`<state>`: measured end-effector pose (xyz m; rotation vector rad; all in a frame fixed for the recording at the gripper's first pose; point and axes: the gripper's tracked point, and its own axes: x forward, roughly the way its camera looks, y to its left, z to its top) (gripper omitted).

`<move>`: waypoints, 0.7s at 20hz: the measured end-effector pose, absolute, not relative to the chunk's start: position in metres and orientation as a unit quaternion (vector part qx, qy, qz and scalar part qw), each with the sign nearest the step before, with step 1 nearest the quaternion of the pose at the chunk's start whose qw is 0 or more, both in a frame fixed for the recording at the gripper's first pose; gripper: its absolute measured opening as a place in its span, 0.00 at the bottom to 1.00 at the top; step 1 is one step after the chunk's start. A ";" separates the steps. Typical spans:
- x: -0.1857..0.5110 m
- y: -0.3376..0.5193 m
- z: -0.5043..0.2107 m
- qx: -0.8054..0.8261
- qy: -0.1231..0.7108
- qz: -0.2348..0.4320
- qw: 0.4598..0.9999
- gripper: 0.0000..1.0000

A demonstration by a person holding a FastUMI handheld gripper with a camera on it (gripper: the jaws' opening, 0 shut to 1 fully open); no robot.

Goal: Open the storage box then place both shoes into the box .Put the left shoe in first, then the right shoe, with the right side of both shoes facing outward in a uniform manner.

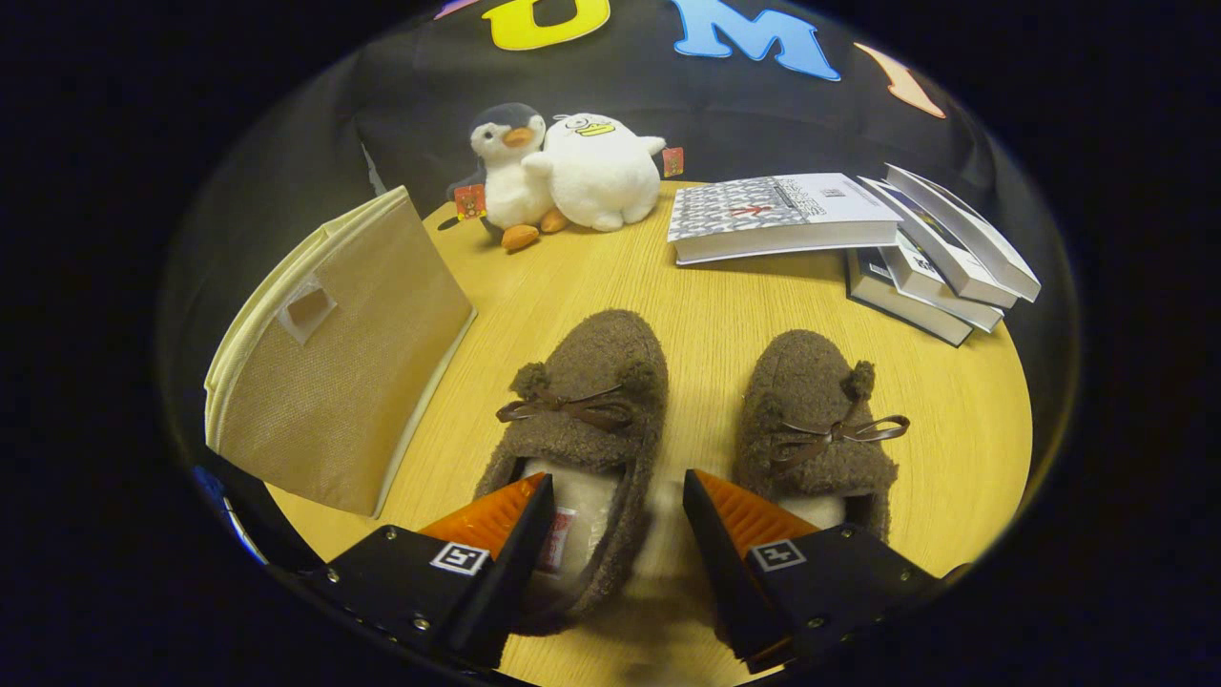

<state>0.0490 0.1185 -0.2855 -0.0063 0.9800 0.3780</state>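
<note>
**A:** Where are the shoes on the surface point(706, 286)?

**B:** Side by side near its front edge, toes pointing away toward the booth wall, long axes roughly parallel. The left shoe point(582, 420) sits just ahead of the hand-held gripper point(617, 520), its heel end and right side wall lying between the fingers. The right shoe point(816, 420) stands apart from it, its heel partly hidden behind the right finger.

**A:** And the hand-held gripper itself?

**B:** Open, fingers spread wide. Whether either finger touches the left shoe cannot be told.

**A:** The box?

**B:** The box point(343, 363) is folded flat, standing tilted on edge at the surface's left rim, its lower corner hanging past that rim. Its long side runs back toward the wall, and a small cut-out handle shows on its face.

**A:** What room is there to move?

**B:** A bare strip of wood lies between the shoes, another between the left shoe and the box, and a wide band beyond the toes. Two plush toys point(563, 172) sit at the far edge; a stack of books point(858, 239) fans out at the far right, overhanging the rim.
</note>
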 end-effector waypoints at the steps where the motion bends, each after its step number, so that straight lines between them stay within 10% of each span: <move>1: 0.048 0.120 -0.288 -0.001 0.474 0.180 0.862 0.74; 6: 0.048 0.123 -0.288 0.009 0.487 0.186 0.853 0.64; 9: 0.049 0.121 -0.289 0.023 0.491 0.167 0.855 0.25; 11: 0.057 0.118 -0.290 0.033 0.481 0.152 0.863 0.25; 12: 0.054 0.116 -0.291 0.040 0.493 0.150 0.856 0.01; 14: 0.052 0.118 -0.289 0.054 0.497 0.146 0.853 0.00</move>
